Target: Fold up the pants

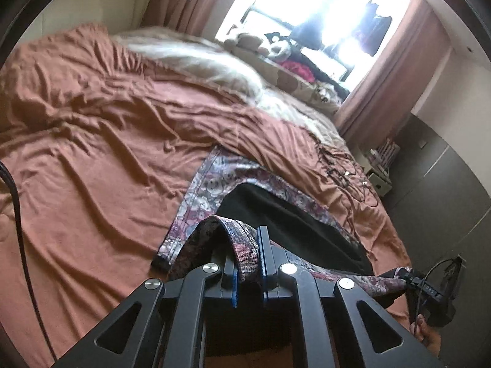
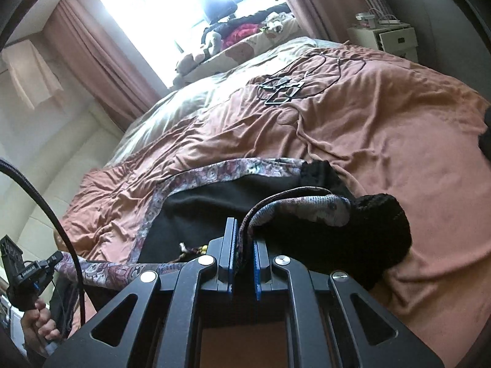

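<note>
My left claw [image 1: 250,262] pinches the patterned edge of the pants [image 1: 202,196], and my right claw [image 2: 244,256] grips their other end above the bed [image 2: 383,141].

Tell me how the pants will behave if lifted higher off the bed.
The pants are probably floppy: the fabric droops over the left tool and sags from the right tool. They likely hang unevenly, since most still lies on the bed. The fleecy black lining may cling.
</note>
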A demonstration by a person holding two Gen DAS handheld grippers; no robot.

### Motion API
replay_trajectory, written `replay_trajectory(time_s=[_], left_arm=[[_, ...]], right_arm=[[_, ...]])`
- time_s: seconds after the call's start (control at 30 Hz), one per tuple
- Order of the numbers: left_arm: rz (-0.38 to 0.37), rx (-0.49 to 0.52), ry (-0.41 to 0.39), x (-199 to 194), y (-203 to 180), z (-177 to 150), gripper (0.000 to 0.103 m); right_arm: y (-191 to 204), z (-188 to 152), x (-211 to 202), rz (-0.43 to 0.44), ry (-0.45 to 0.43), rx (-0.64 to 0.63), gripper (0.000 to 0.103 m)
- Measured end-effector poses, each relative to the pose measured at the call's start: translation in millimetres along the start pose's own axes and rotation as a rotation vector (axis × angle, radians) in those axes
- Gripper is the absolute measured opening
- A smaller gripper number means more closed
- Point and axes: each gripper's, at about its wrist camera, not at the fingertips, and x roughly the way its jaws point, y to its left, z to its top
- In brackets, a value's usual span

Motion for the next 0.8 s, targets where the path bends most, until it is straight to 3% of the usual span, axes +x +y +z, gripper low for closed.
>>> replay_trajectory(time_s=[0.43, 0.73, 0.8], left_arm=[[0.084, 0.033, 0.112, 104, 32, 43, 0.011], [0.152, 0.033, 0.160, 165, 44, 68, 0.011], [0.173, 0.042, 0.182, 176, 45, 72, 0.017]], right_arm=[[12, 42, 100, -0.065, 0.105, -0.061, 0.006], [22, 60, 151, -0.124, 0.121, -0.079, 0.006], [22, 62, 160, -0.140, 0.142, -0.072, 0.010]])
